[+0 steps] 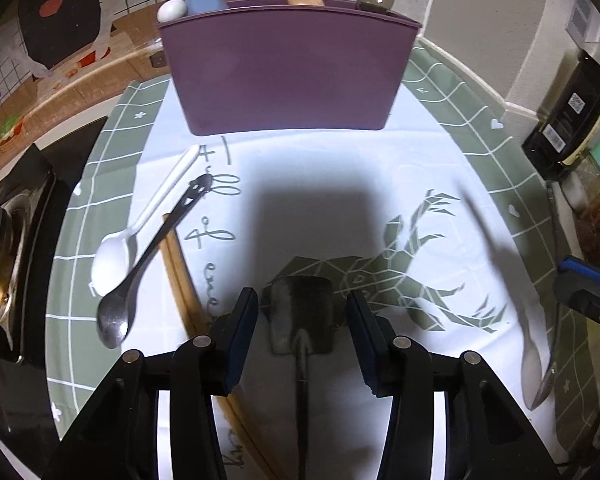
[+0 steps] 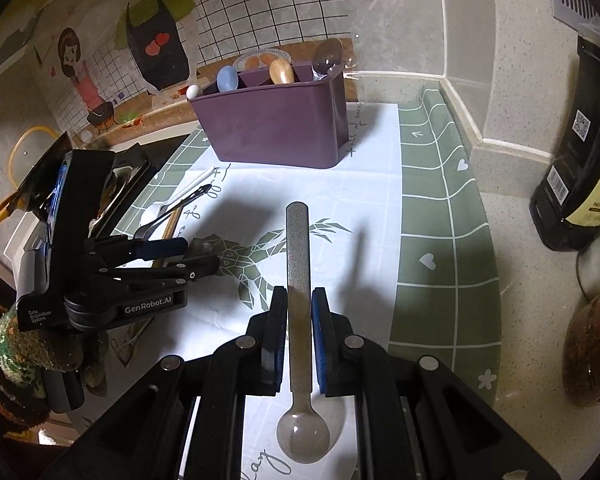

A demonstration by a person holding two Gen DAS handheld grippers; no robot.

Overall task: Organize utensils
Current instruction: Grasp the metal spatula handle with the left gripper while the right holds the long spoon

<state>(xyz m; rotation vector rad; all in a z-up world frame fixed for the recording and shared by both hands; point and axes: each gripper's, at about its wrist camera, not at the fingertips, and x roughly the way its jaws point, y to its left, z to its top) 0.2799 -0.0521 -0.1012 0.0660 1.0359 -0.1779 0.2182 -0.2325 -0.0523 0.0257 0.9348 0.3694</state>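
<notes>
The left tool (image 1: 302,316) stands spread above a small spatula (image 1: 300,316), whose blade lies between its fingers and whose handle runs back under the tool (pads not yet touching it). The right tool (image 2: 298,332) is clenched on a clear spoon (image 2: 300,320), handle pointing ahead toward the purple caddy (image 2: 276,132) on the worktop.

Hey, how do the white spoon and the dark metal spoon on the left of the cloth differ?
The white spoon is pale and matte with a plain flat handle; the metal spoon is dark and shiny, its handle tip cut with holes. The metal spoon lies across the white spoon. Both rest on the cloth, handles toward the purple caddy.
</notes>
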